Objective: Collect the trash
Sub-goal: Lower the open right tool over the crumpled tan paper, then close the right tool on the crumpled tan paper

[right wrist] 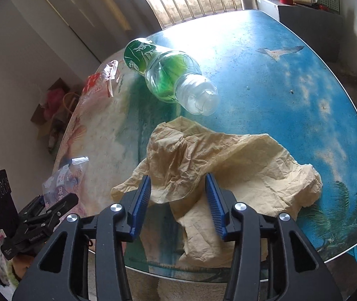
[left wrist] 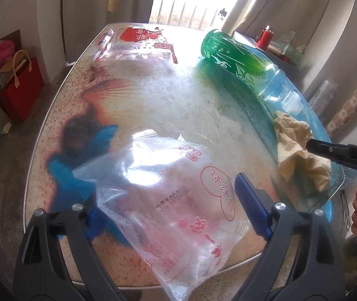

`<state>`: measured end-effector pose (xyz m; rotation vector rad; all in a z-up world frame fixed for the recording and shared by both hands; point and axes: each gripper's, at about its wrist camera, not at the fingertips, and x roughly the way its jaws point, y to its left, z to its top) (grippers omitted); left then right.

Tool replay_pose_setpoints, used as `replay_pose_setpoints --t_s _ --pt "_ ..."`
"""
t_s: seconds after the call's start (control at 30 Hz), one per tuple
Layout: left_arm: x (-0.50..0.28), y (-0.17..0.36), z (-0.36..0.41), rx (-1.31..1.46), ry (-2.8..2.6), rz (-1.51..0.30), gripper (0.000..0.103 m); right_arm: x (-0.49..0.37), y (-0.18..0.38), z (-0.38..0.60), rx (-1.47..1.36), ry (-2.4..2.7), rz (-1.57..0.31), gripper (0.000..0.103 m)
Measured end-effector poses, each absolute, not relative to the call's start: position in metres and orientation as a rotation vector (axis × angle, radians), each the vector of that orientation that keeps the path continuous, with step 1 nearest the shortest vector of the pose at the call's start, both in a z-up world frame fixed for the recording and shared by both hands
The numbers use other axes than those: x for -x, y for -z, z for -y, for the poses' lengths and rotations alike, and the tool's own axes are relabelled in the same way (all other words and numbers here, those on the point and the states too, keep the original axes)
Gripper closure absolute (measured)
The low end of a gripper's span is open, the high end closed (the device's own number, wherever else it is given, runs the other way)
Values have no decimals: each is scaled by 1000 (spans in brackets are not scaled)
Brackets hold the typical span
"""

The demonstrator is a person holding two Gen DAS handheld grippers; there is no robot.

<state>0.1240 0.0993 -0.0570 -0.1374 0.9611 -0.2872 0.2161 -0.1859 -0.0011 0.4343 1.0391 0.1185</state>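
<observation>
The table (right wrist: 266, 57) is round, with a beach picture on it. At its near edge the left gripper (left wrist: 176, 208) is open around a clear bag (left wrist: 168, 200) that hangs over the rim. The right gripper (right wrist: 178, 200) is open too, its blue pads (right wrist: 142, 198) on each side of a crumpled tan paper (right wrist: 228, 155) at the near edge. Past the paper lies a green bottle (right wrist: 168, 75). A red wrapper (left wrist: 141, 41) sits at the far edge. The middle of the table is bare.
</observation>
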Motion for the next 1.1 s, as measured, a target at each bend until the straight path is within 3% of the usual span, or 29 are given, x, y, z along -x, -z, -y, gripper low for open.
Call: replay_pose_setpoints --t_s 0.33,0.8,1.1 --pt "-126 59 -102 141 283 -973 17 -196 -26 211 -529 -69 -974 27" --pt "-120 23 -132 145 232 -884 17 -206 -6 213 -536 15 -981 25" --pt "-127 8 -120 171 278 -863 17 -227 15 187 -450 115 -973 12"
